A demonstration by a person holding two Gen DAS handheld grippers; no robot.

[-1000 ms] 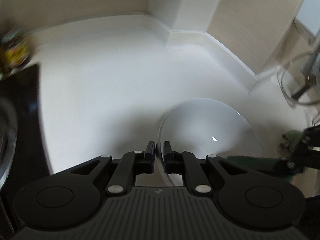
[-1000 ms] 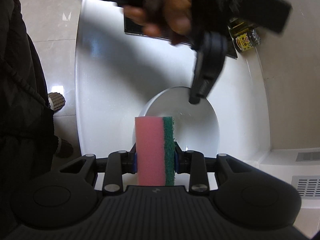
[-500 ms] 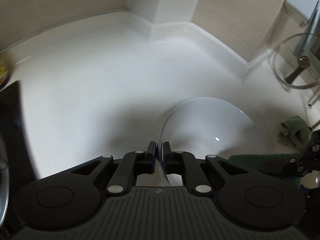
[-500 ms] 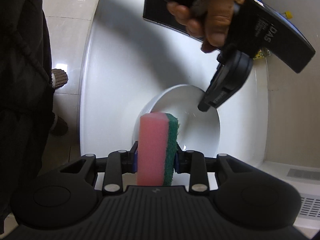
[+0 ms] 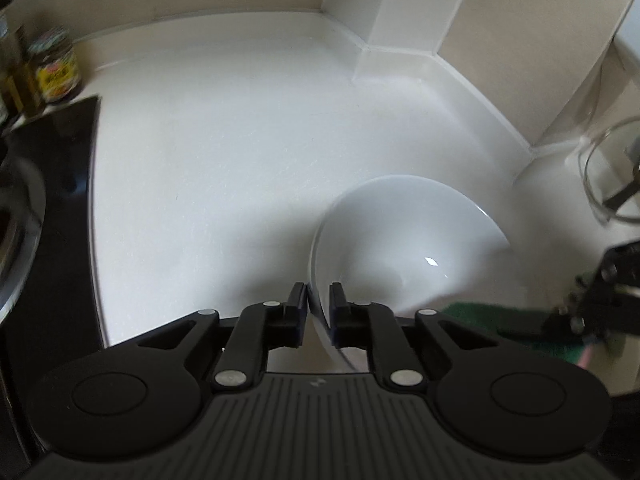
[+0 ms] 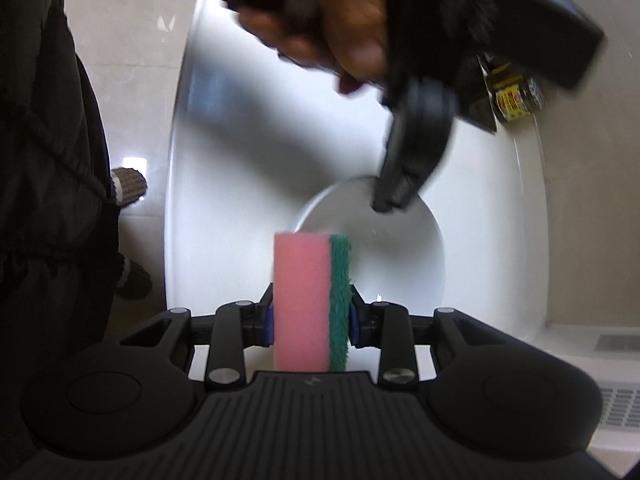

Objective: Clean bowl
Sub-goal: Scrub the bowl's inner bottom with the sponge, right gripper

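Observation:
A white bowl (image 5: 400,240) rests on the white counter (image 5: 240,140), its near rim between the jaws of my left gripper (image 5: 318,304). Those jaws are closing, and the pads clamp the rim. In the right wrist view the bowl (image 6: 380,248) lies below the left gripper (image 6: 390,200), which a person's hand (image 6: 340,20) holds. My right gripper (image 6: 311,312) is shut on a pink sponge (image 6: 300,300) with a green scouring side, held upright just over the bowl's near edge. The sponge's green side (image 5: 472,312) and the right gripper (image 5: 592,308) show at the right of the left wrist view.
Jars (image 5: 56,66) stand at the back left beside a black cooktop (image 5: 60,200). A glass vessel (image 5: 608,172) stands right of the bowl, near the wall. The counter's rounded front edge (image 6: 172,240) borders the floor, where a person's dark-clothed legs (image 6: 48,200) stand.
The left wrist view has swung, so the jars and cooktop are back in sight at the left. Both grips stay as they were, and the sponge has edged sideways over the bowl.

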